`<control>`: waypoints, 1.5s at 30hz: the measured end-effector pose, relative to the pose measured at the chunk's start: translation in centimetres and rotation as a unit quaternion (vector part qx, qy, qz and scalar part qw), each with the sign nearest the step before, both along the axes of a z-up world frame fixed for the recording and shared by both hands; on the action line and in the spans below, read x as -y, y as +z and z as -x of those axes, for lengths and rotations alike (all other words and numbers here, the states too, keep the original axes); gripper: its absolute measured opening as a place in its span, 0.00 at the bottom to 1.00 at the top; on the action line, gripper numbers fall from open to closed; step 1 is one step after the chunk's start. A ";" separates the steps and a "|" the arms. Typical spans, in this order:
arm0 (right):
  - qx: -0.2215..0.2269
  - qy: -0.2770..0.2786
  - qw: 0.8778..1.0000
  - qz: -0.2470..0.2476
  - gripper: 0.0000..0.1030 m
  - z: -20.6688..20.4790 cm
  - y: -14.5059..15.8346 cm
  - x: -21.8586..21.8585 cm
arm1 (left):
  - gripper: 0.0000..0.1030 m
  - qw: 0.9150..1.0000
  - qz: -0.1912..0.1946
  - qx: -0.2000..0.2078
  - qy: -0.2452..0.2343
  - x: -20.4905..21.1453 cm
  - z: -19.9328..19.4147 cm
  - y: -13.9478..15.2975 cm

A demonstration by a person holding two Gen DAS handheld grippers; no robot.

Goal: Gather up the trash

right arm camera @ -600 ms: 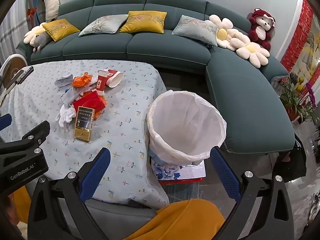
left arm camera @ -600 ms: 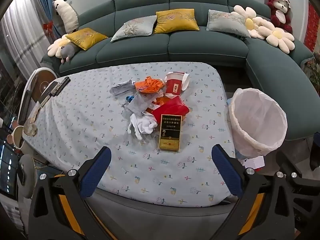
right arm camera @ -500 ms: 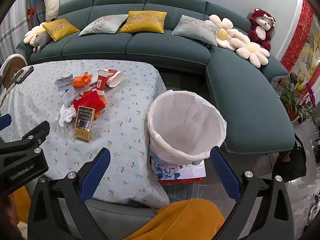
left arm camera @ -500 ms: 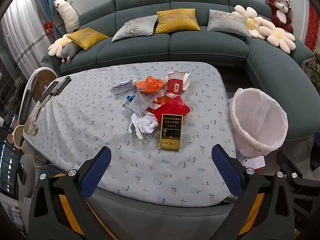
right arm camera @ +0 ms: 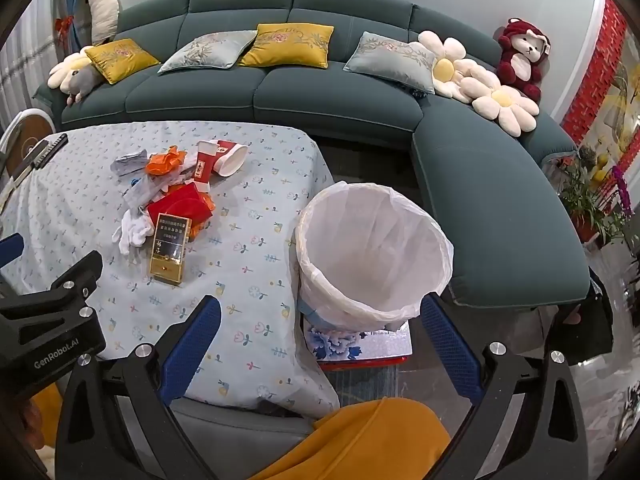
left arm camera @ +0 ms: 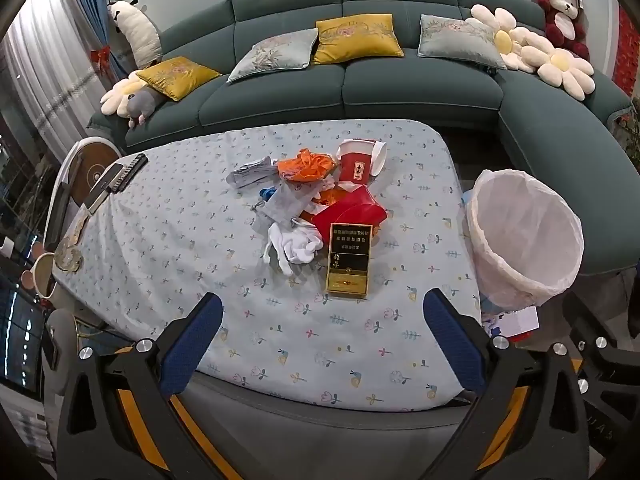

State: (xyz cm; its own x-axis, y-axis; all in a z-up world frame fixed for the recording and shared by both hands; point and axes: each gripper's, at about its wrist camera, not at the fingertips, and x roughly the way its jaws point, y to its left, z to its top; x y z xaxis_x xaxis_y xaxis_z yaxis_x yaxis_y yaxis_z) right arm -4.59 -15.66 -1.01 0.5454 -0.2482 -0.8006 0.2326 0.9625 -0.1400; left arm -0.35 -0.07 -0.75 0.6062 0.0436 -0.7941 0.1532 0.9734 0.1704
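The left gripper (left arm camera: 322,332) hangs over the near edge of the table (left arm camera: 168,240), low in the frame. Its two blue fingers (left arm camera: 192,344) are spread wide apart with nothing between them. The right gripper (right arm camera: 320,336) is wide apart too, and holds nothing. It hangs low in its frame, in front of the trash bin (right arm camera: 372,256).

The trash sits in a small pile in the middle of the table. In the left view it is in the middle of the frame. In the right view it is in the left part.

A gold and black box (left arm camera: 350,258) lies flat at the near side of the pile. Its long side runs from the near edge of the table toward the sofa (left arm camera: 400,92). Its gold end is nearest the camera.

A red paper cup (left arm camera: 360,160) lies on its side at the far end of the pile. Its open mouth points to the right in the left view.

A white glove (left arm camera: 294,244) lies just left of the box, with its fingers pointing to the lower left. A red wrapper (left arm camera: 352,210) is behind the box and touches it. An orange crumpled bag (left arm camera: 306,165) is left of the cup. Some grey paper (left arm camera: 252,174) lies at the far left of the pile.

The trash bin stands just beside the right edge of the table. It has a white bag in it and its mouth faces up.
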 end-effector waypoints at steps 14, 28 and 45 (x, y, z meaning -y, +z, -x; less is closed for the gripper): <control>0.001 -0.001 1.000 -0.002 0.93 0.1 0.0 0.1 | 0.93 1.000 -0.002 -0.003 0.005 0.2 -0.1 -0.1; 0.000 -0.002 1.000 -0.003 0.93 -0.1 0.0 0.1 | 0.93 1.000 -0.002 0.006 0.001 0.3 -0.5 0.1; -0.006 -0.003 1.000 -0.001 0.93 -1.1 -0.2 0.8 | 0.93 1.000 0.002 0.010 -0.002 0.5 -1.5 0.0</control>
State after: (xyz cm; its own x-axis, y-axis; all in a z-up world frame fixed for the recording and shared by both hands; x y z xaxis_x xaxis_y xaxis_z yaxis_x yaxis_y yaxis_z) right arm -3.52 -16.50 -1.23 0.5343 -0.2493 -0.8077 0.2369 0.9614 -0.1401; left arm 1.13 -0.60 -0.74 0.6214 0.0379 -0.7826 0.1533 0.9736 0.1689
